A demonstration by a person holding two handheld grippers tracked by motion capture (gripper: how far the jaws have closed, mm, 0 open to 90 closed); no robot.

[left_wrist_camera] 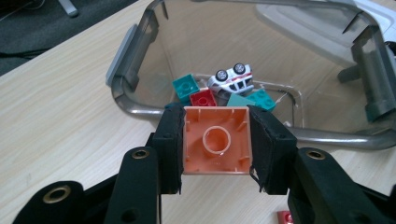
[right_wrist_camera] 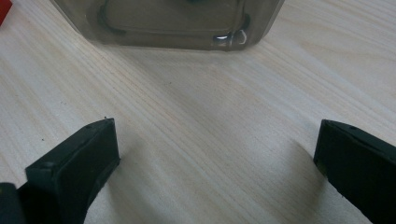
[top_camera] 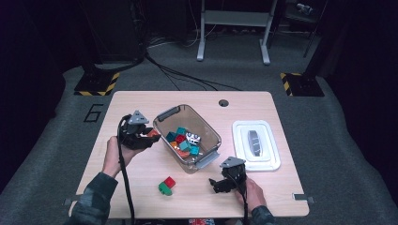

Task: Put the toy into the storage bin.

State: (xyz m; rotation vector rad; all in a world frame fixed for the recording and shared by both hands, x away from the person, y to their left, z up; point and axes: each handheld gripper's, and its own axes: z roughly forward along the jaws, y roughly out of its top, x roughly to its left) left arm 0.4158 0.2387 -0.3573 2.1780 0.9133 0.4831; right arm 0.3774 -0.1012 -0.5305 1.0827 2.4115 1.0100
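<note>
An orange building brick (left_wrist_camera: 216,140) is pinched between the jaws of the left tool (top_camera: 137,132), hollow underside turned to the camera, just outside the near rim of a clear plastic bin (top_camera: 210,126) on the desk (top_camera: 141,178). Teal and red bricks and an overturned white toy car (left_wrist_camera: 232,78) are seen inside the bin. The right tool (top_camera: 225,180) is held low over the desk, jaws spread wide with nothing between them. A red-and-green brick pair (top_camera: 166,185) lies between the tools.

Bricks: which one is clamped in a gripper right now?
The orange brick, hollow underside showing, between the left gripper's jaws; the others lie in the bin or on the table.
</note>
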